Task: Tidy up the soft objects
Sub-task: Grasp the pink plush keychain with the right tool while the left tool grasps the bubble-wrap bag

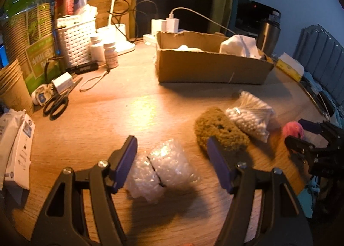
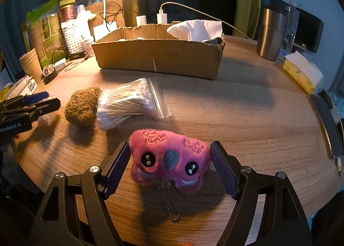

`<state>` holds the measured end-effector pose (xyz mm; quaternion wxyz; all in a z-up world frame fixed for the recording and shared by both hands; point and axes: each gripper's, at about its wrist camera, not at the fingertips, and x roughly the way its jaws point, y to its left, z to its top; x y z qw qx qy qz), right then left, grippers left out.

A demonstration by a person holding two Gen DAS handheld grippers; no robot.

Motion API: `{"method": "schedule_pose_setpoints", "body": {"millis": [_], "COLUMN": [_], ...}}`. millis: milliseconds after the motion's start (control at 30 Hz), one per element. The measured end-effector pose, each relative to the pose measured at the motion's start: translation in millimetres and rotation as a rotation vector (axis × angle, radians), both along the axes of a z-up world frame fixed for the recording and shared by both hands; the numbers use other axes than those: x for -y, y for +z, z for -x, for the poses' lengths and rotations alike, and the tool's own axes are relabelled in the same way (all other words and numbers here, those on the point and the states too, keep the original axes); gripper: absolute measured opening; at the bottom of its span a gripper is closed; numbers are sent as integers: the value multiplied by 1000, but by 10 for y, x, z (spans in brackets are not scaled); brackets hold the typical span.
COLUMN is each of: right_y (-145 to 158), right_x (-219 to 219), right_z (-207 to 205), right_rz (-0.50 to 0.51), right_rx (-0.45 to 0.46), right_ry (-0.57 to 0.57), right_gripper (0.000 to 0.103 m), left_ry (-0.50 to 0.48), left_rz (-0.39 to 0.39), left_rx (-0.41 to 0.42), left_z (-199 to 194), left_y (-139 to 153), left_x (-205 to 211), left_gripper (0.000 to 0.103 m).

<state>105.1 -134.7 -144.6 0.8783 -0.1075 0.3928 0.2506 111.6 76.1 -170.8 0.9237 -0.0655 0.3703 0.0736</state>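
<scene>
My left gripper [image 1: 172,161] is open, its jaws on either side of a roll of bubble wrap [image 1: 162,170] lying on the wooden table. A brown sponge [image 1: 219,131] and a bag of cotton swabs [image 1: 250,117] lie to its right. My right gripper [image 2: 171,164] is open around a pink plush toy [image 2: 169,157] with a bead chain, its pads close beside it. The toy also shows in the left wrist view [image 1: 292,129]. An open cardboard box [image 1: 210,65] holding white cloth [image 1: 239,46] stands behind.
Paper cups [image 1: 13,86], scissors [image 1: 57,104], a white basket [image 1: 74,41], pill bottles [image 1: 110,54] and a lamp base [image 1: 125,47] crowd the left. A steel tumbler [image 2: 272,33] and a tissue box [image 2: 302,73] stand at the right. The table edge [image 2: 326,121] curves at the right.
</scene>
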Motion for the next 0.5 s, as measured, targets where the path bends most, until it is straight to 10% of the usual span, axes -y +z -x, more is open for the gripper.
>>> {"method": "schedule_pose_setpoints", "body": {"millis": [500], "right_y": [-72], "right_x": [18], "right_z": [-56], "right_rz": [-12], "right_rx": [-43], "right_ry": [-24], "right_gripper": [79], "left_ry": [40], "left_rz": [22], "left_rx": [-85], "left_z": [33], "left_y": [-160], "left_x": [-92], "left_gripper": [80]}}
